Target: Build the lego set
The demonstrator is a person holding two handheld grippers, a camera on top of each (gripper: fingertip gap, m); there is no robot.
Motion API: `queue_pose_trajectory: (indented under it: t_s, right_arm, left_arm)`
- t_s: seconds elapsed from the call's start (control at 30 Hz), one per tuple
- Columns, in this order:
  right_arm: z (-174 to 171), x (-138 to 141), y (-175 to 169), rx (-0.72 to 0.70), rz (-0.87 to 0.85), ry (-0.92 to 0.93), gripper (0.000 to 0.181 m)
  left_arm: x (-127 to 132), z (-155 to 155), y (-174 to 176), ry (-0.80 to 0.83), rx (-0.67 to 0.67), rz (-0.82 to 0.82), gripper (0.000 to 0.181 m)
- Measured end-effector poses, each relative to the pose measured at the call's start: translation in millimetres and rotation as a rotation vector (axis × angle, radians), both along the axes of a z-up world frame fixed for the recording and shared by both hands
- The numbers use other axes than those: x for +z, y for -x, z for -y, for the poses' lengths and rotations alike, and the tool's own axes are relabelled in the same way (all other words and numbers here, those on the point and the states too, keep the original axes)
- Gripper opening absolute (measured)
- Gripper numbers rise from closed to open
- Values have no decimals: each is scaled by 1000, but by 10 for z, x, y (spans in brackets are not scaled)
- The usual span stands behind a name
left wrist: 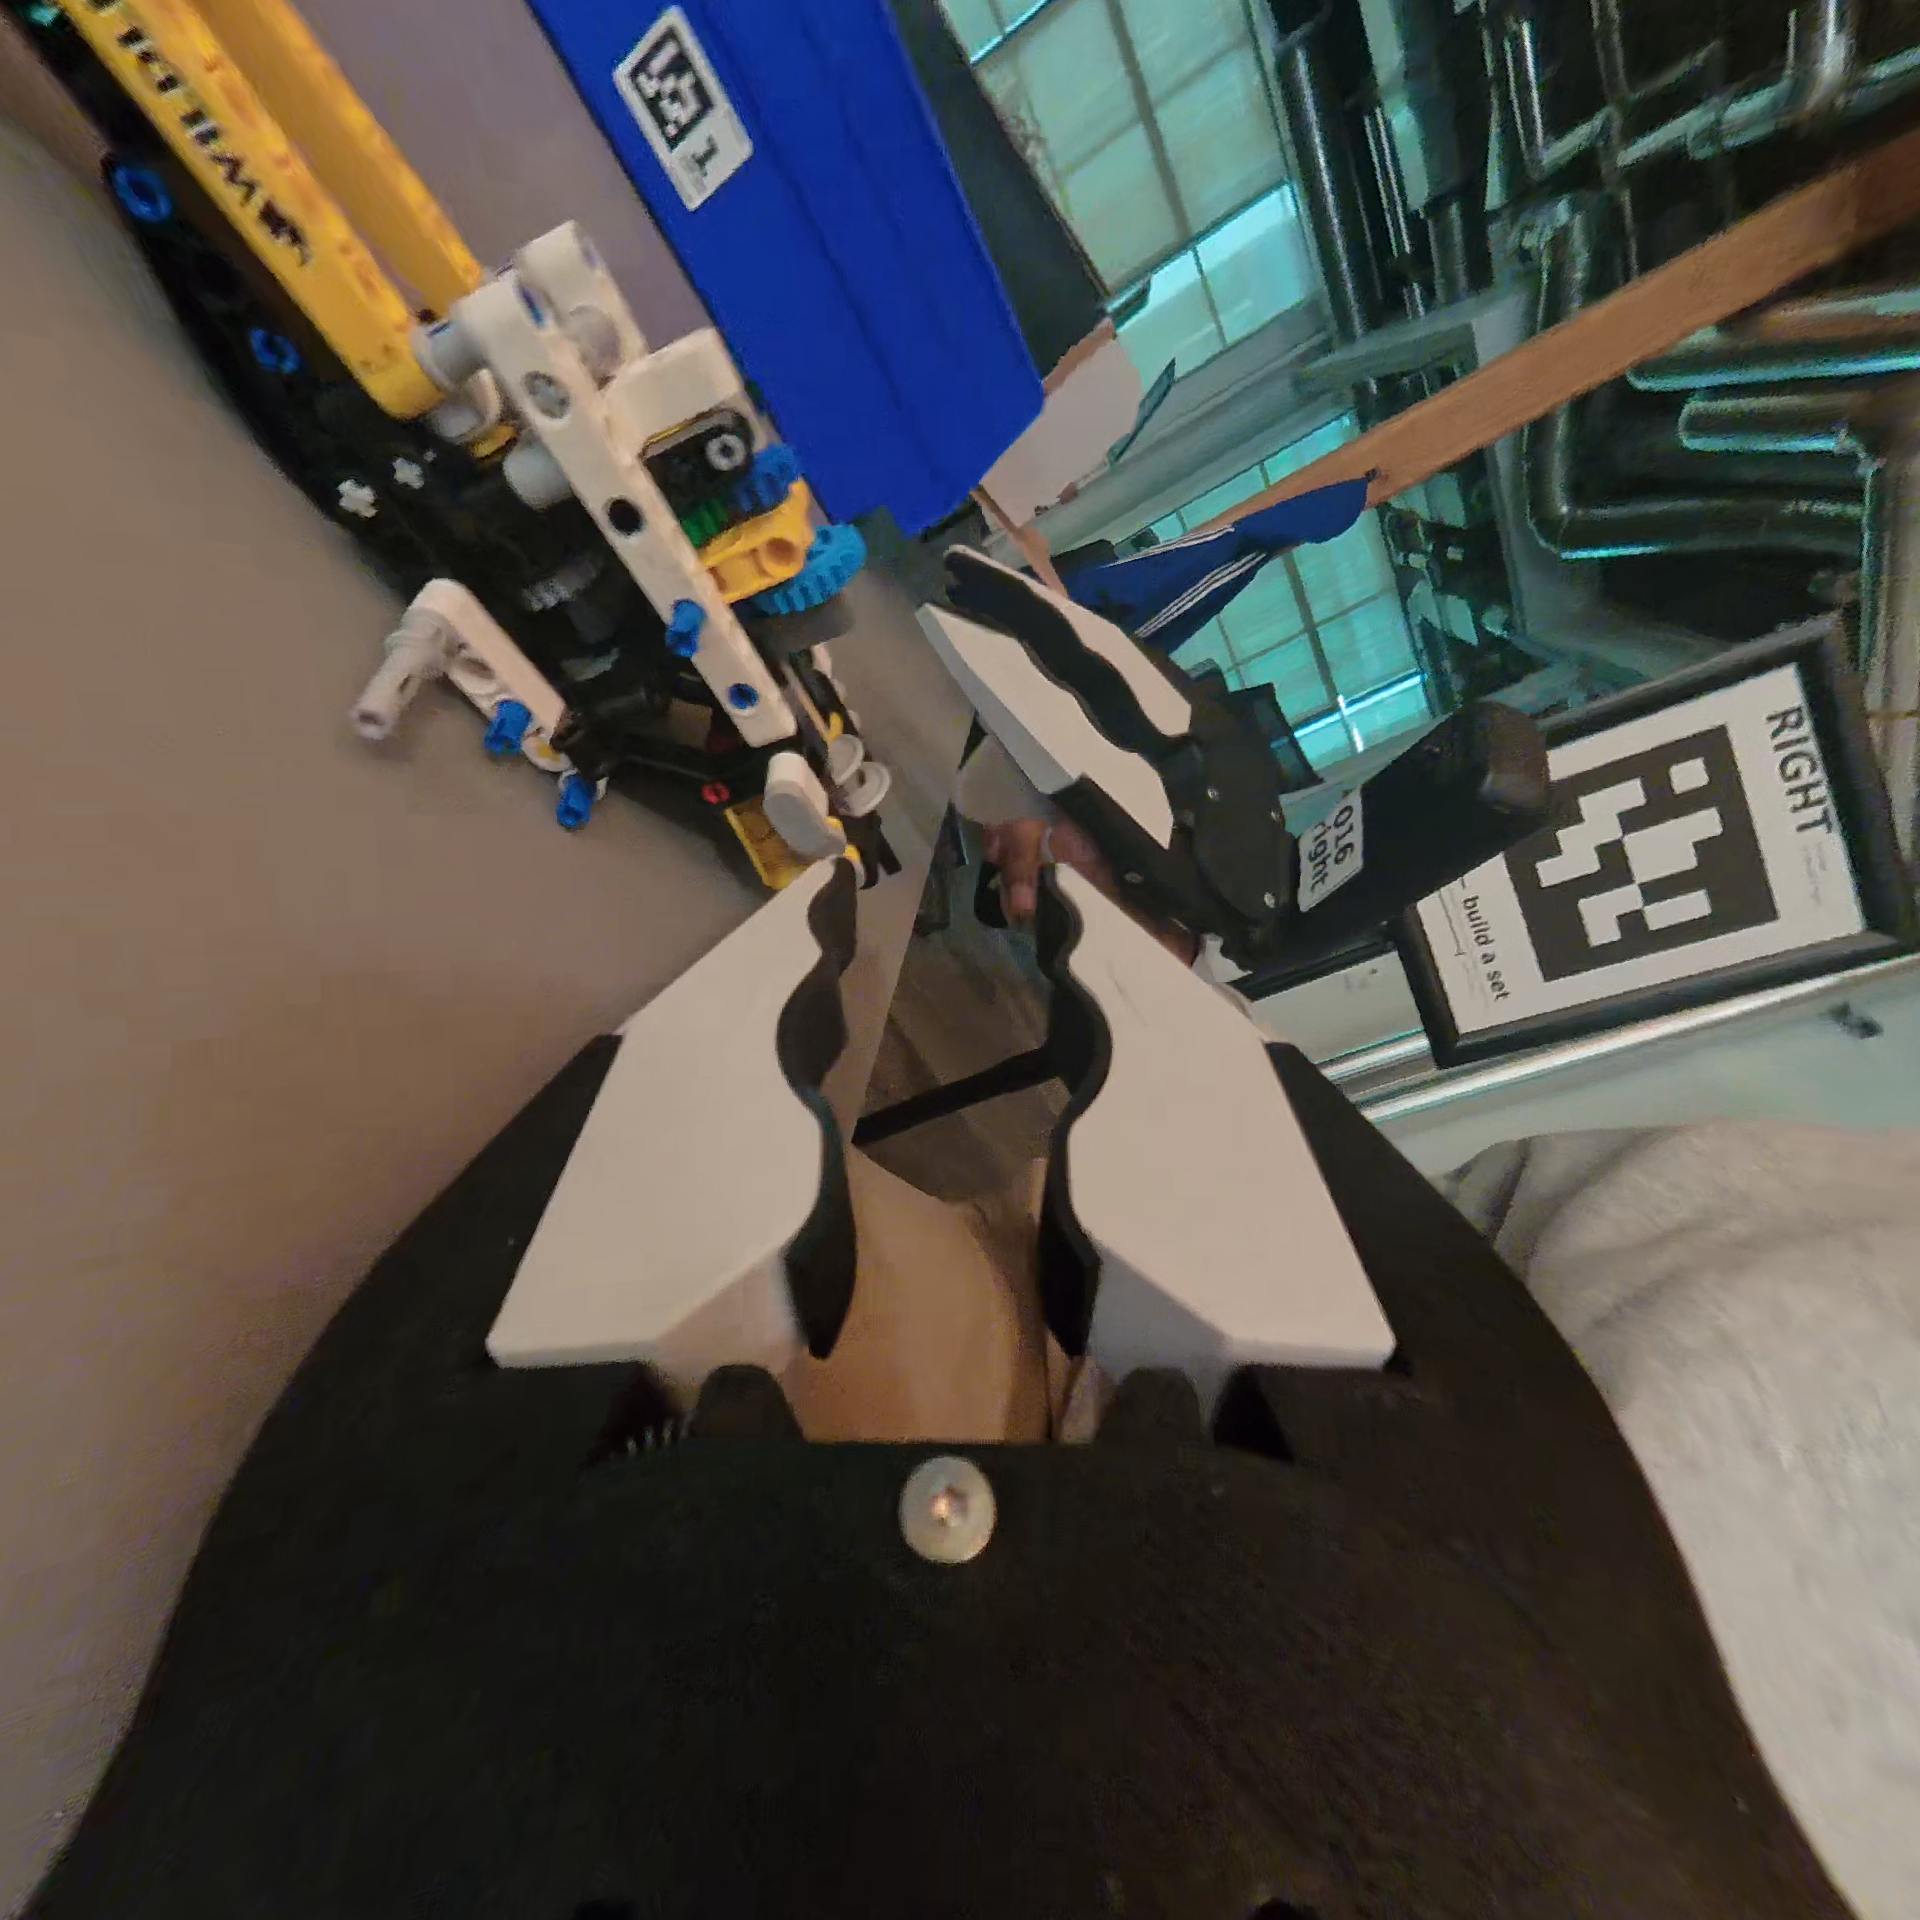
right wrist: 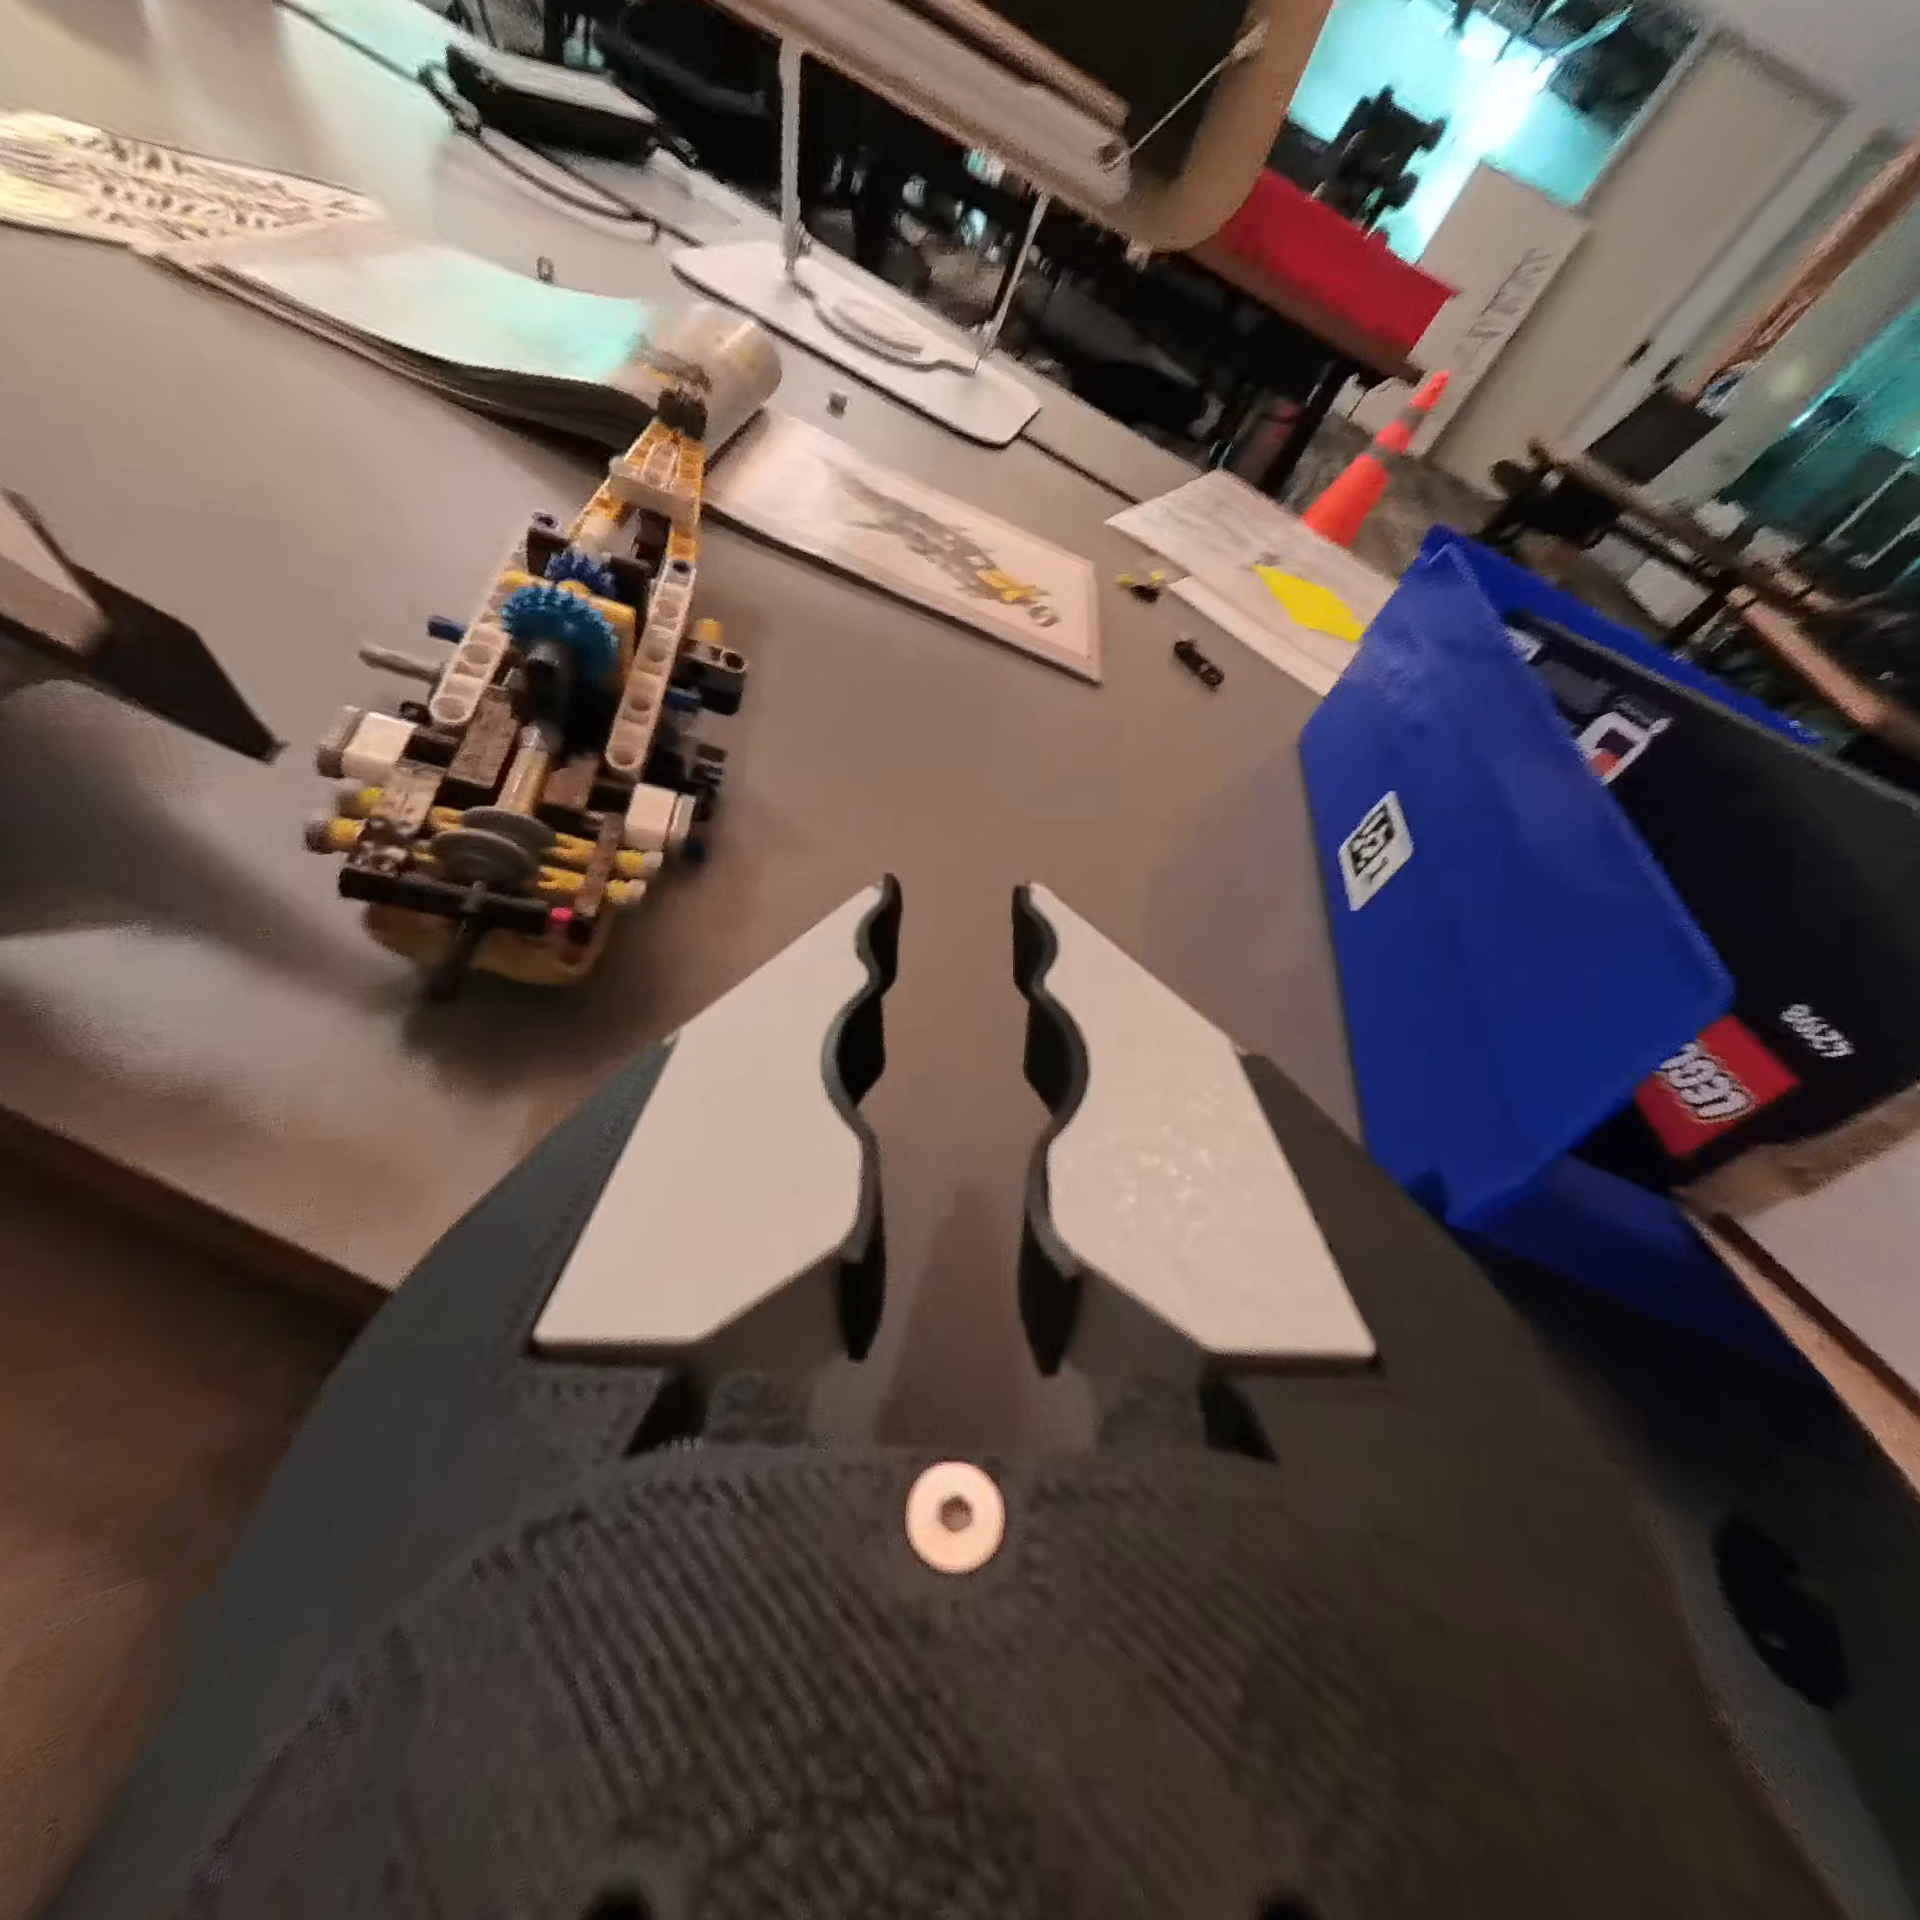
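Note:
A part-built lego model (left wrist: pixel 623 582) of yellow, white and black beams with blue gears lies on the grey table (left wrist: pixel 208 935). The left wrist view is rolled sideways. My left gripper (left wrist: pixel 945 883) is open and empty, its left fingertip close to the model's near end. The right gripper (left wrist: pixel 1049 675) shows beyond it, held in a hand, apart from the model. In the right wrist view the model (right wrist: pixel 530 748) sits ahead to the left. My right gripper (right wrist: pixel 954 904) is open and empty above the table (right wrist: pixel 987 748), to the right of the model.
A blue lego box (right wrist: pixel 1507 914) with a square marker stands at the right; it also shows in the left wrist view (left wrist: pixel 831 260). Instruction booklets (right wrist: pixel 914 540), loose small pieces (right wrist: pixel 1195 660) and a monitor stand (right wrist: pixel 862 312) lie farther back. A framed marker sign (left wrist: pixel 1652 842) stands nearby. The left gripper's tips are roughly 12 centimeters from the right gripper's.

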State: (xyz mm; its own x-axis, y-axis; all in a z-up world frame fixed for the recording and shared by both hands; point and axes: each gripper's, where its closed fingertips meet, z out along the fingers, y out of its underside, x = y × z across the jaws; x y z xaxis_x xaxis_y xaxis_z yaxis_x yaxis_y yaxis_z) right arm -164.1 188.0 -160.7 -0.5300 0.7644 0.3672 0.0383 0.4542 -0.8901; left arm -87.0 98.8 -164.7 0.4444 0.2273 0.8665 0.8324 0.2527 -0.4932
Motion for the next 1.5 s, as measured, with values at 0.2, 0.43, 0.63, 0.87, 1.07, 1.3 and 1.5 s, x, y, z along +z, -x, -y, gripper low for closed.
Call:
queue_pose_trajectory:
  t_s: [0.2,0.43,0.63,0.87,1.07,1.3,1.5]
  right_arm:
    - [57,30,-18,73,5,98,47]
    - [27,125,-186,155,55,172,48]
    - [-7,234,-230,114,-67,163,59]
    - [207,214,-42,186,4,248,96]
    - [344,74,257,188,318,355,105]
    - [407,211,542,202,233,373,81]
    - [331,161,823,75,227,355,75]
  left_arm:
    - [186,-42,-74,-6,8,-194,62]
    - [285,3,-43,238,169,-539,70]
    - [665,624,287,639,619,-928,70]
    - [549,981,508,657,622,-798,56]
    - [477,1221,602,692,634,-741,11]
    - [302,1418,704,802,687,-623,0]
    - [281,1508,730,834,739,-592,0]
